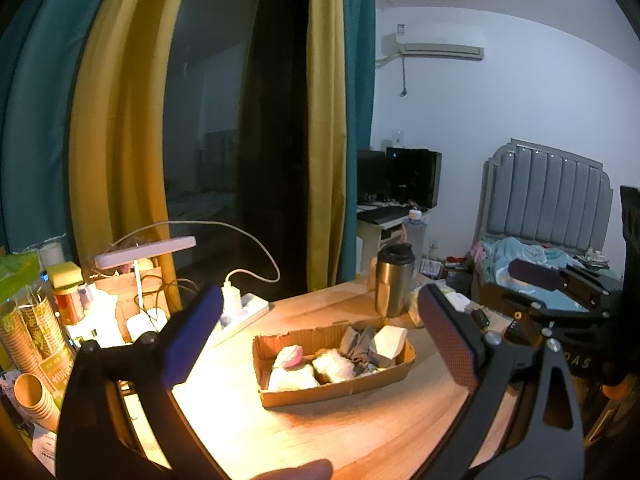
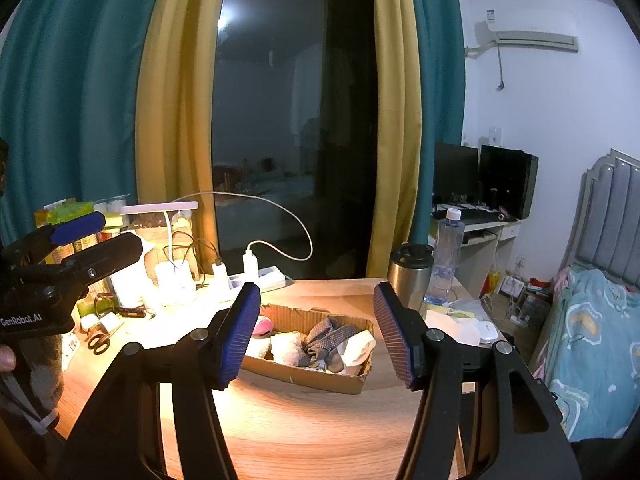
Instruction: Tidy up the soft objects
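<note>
Both grippers hang above the wooden table (image 2: 304, 432), nothing in either. Left gripper (image 1: 320, 336) is spread wide and empty; right gripper (image 2: 316, 332) also stands apart, its pads framing the cardboard tray (image 2: 320, 380) without touching it.

Risks, left to right: the desk lamp (image 2: 160, 208) and the cabled power strip (image 2: 256, 276) sit close by the tray's left end, so a careless swing could snag a cord. The light tray may slide or tip if a sock is tugged out. The steel tumbler (image 2: 410, 276) stands just behind (top-heavy, I'd guess).

In the tray, left to right: a pink piece (image 2: 264, 326), fluffy white bundles (image 2: 286, 348), grey patterned socks (image 2: 328, 338), a white sock (image 2: 360, 350).
</note>
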`<state>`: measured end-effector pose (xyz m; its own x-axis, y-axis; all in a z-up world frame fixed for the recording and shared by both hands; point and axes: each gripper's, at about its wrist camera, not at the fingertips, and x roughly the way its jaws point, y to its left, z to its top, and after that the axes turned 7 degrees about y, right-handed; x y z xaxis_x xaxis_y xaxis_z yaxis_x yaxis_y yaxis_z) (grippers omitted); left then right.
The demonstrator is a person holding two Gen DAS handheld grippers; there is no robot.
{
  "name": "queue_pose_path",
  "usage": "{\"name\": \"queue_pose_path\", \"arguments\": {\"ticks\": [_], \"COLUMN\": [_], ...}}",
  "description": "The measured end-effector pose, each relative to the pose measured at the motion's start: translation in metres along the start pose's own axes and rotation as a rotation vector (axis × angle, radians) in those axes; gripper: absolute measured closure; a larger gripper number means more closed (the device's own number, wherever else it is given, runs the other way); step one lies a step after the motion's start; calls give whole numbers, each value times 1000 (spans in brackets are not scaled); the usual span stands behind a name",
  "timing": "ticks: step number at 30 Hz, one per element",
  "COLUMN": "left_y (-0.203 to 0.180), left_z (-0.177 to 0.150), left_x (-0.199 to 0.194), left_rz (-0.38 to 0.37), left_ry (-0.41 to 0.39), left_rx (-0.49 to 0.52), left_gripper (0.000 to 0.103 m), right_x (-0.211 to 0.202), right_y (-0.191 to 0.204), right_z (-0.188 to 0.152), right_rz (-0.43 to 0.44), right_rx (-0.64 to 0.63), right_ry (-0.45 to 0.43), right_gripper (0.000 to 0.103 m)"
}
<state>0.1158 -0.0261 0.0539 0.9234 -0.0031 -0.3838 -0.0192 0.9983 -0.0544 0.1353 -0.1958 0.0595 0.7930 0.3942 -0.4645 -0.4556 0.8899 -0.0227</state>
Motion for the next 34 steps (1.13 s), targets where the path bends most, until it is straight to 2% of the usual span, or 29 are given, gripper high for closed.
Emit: {"name": "queue_pose_path", "arguments": {"ticks": [24, 34], "left_y": [-7, -8], "left_z": [4, 4], "left_x": [10, 33], "left_rz": [-13, -27], "left_ry": [12, 40], "left_rx": [18, 34], "left_gripper": [4, 4], "right_x": [3, 8], "right_y": [-3, -11], "right_z": [-1, -6], "right_rz": [1, 1], "right_rx": [1, 10], "right_ry": [9, 28], "right_gripper": [41, 41]}}
